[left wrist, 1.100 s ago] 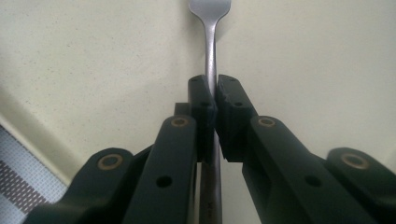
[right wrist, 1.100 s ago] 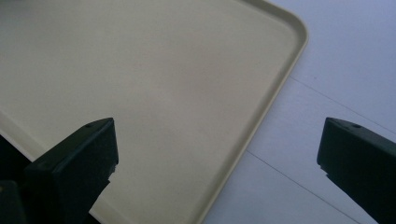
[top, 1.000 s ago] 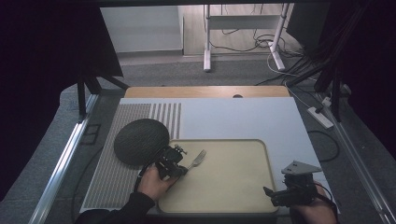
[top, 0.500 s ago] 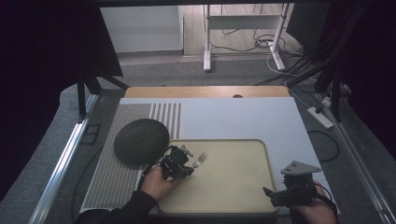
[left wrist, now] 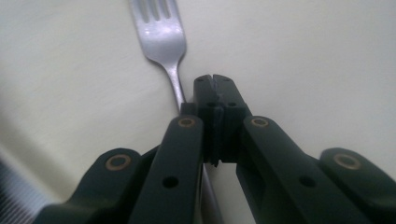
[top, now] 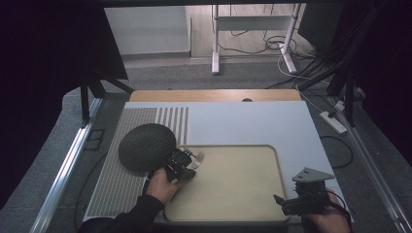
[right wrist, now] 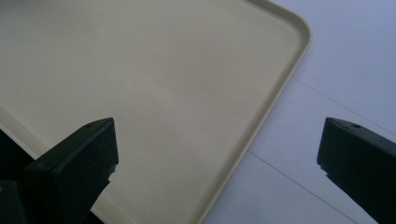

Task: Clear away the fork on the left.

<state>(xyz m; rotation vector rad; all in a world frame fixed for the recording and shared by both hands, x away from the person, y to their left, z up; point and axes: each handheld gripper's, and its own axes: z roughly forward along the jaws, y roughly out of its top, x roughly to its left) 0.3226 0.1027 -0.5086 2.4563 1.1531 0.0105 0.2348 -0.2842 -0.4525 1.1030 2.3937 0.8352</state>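
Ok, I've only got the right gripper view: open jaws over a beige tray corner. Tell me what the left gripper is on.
Observer: The left gripper has its jaws closed together over the handle of a fork. I cannot tell whether they pinch it.
Operator: Give me the fork's place on the tray.
Observer: It lies near the far left corner of the tray, tines pointing away from the person.
Operator: Report anything beside the tray there.
Observer: A dark round mat lies just left of that corner.
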